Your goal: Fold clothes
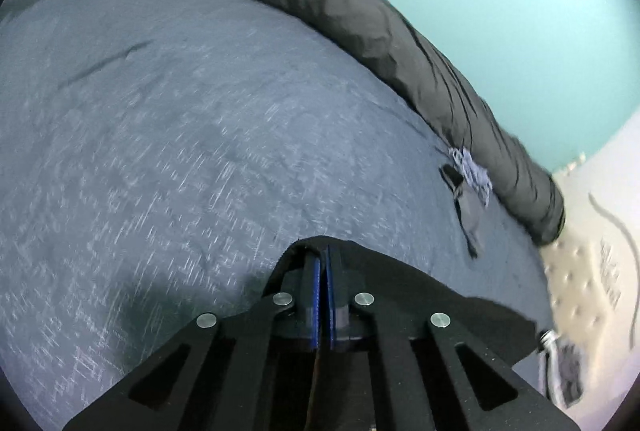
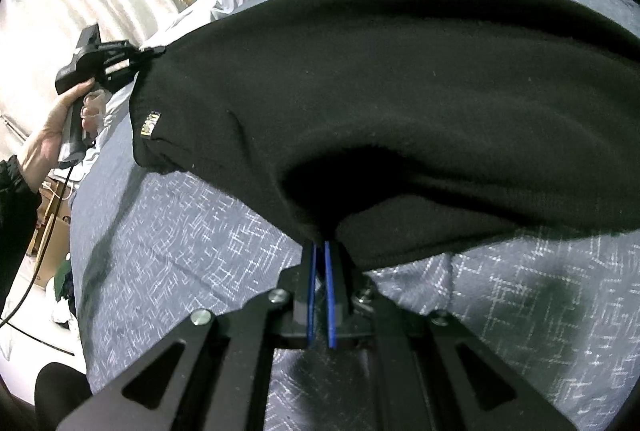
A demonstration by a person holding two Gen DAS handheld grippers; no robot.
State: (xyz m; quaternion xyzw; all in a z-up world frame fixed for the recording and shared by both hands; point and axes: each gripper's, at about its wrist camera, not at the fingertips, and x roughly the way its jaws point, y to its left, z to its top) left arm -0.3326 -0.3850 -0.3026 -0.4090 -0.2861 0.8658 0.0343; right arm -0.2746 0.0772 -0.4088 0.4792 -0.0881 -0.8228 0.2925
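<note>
Right wrist view showed the black garment (image 2: 380,91) held stretched above the bed (image 2: 192,251), pinched by the right claw (image 2: 320,251) and left claw (image 2: 150,51), so even tension was judged needed for a flat, squared lay-down.

Left gripper (image 1: 322,263) was closed on the edge of a black garment (image 1: 420,287), above a blue-grey patterned bedspread (image 1: 200,135). A dark rolled duvet (image 1: 400,43) lay along the far side.
</note>
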